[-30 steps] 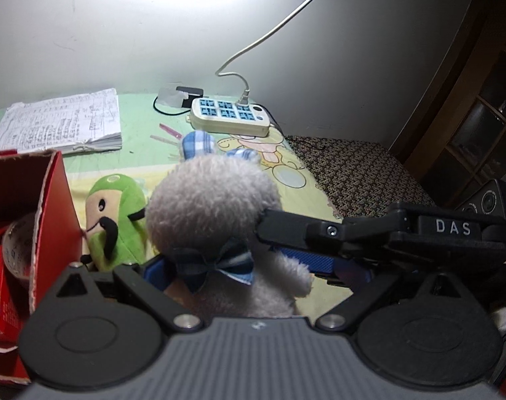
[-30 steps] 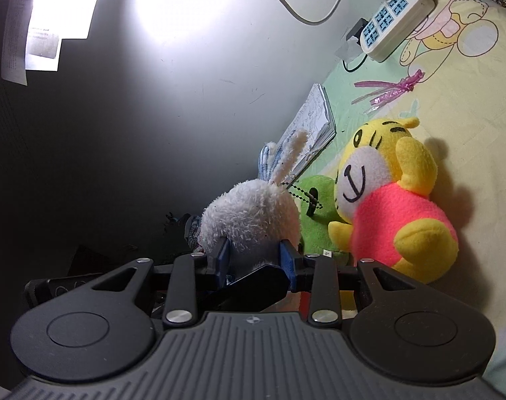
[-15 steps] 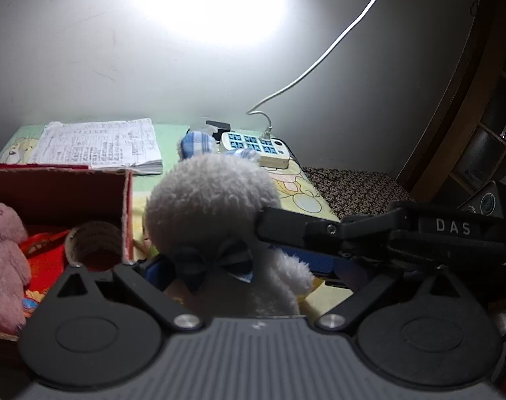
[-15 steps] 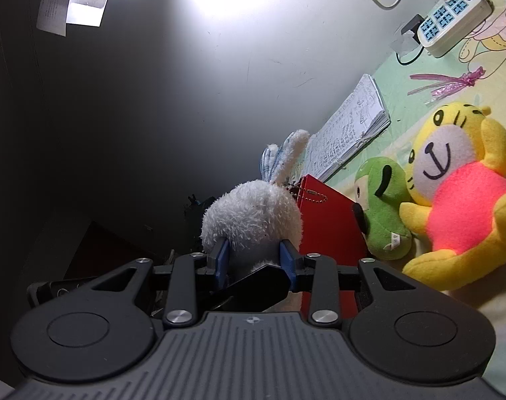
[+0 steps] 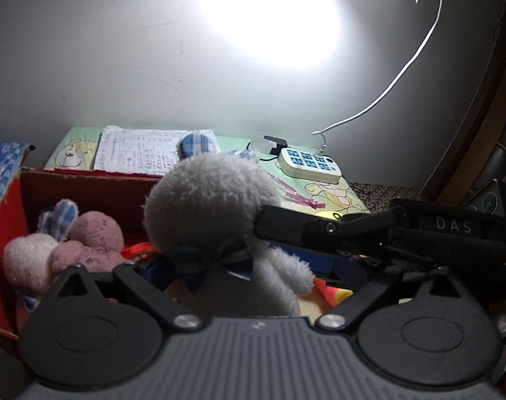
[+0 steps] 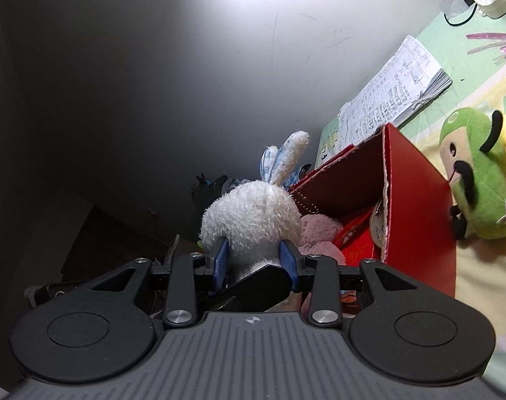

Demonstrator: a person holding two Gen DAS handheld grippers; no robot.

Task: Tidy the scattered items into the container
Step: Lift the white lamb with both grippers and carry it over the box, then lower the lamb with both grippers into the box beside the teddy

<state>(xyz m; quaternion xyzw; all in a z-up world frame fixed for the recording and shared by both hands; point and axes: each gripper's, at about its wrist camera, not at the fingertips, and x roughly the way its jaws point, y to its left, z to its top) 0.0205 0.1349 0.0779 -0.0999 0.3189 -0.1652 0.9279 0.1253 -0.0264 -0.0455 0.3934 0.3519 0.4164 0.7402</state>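
Item: white rabbit plush [image 6: 249, 220], one, carried above the open red box [image 6: 416, 220].

Grip: my right gripper [image 6: 254, 256] is closed on the neck, a blue pad pressed into the fur on each side. My left gripper [image 5: 233, 266] sits just below the body. Its pads look well apart, but I cannot tell whether they touch the rabbit.

Position: the rabbit is clear of the bedding and hangs over the box's open top, with a pink plush [image 5: 93, 233] already lying inside beneath it.

Appearance: shaggy white pile, round head, upright ears lined in blue check, dark check bow at the throat, stubby arm, and a bead chain [image 6: 306, 200] hanging from the head.

Hazards, as I judge them:
- The fur is soft and compressible, so the rabbit could slide out of the pads if tilted.
- The chain hangs close to the box rim and may snag on the cardboard.
- If released too near the rim, the rabbit may tumble outside.
- It may also land on the pink plush and roll off it.

Outstanding: the green plush [image 6: 476, 183] lies on the bedding beside the box.
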